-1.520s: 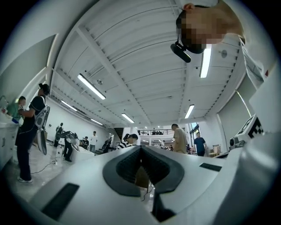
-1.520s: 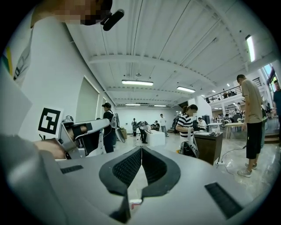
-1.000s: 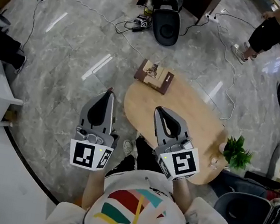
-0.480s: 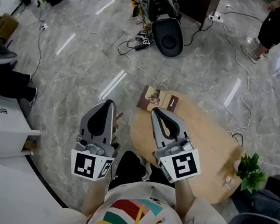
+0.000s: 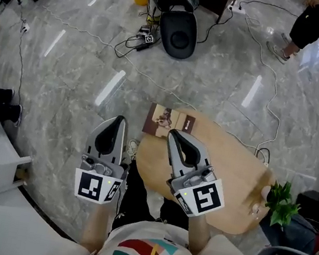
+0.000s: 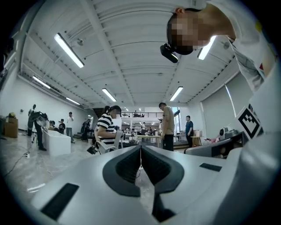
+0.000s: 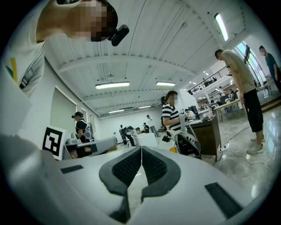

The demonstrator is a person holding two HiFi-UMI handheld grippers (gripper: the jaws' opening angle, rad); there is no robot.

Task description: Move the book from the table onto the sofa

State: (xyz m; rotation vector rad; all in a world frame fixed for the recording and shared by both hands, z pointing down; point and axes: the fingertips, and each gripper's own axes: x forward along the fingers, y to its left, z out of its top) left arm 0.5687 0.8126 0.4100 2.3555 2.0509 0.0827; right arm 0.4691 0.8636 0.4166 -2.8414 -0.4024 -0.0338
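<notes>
head view: book [image 5: 164, 119] on table [image 5: 231, 186] edge; left gripper [image 5: 119, 120], right gripper [image 5: 173, 134] pressed together, empty.

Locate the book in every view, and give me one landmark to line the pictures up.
Head view: the book lies near the centre, at the far edge of the wooden table.
Left gripper view: not in it.
Right gripper view: not in it.
Shared landmark: the standing person in black shorts, top right in the head view, just right of centre in the left gripper view, far right in the right gripper view.
</notes>
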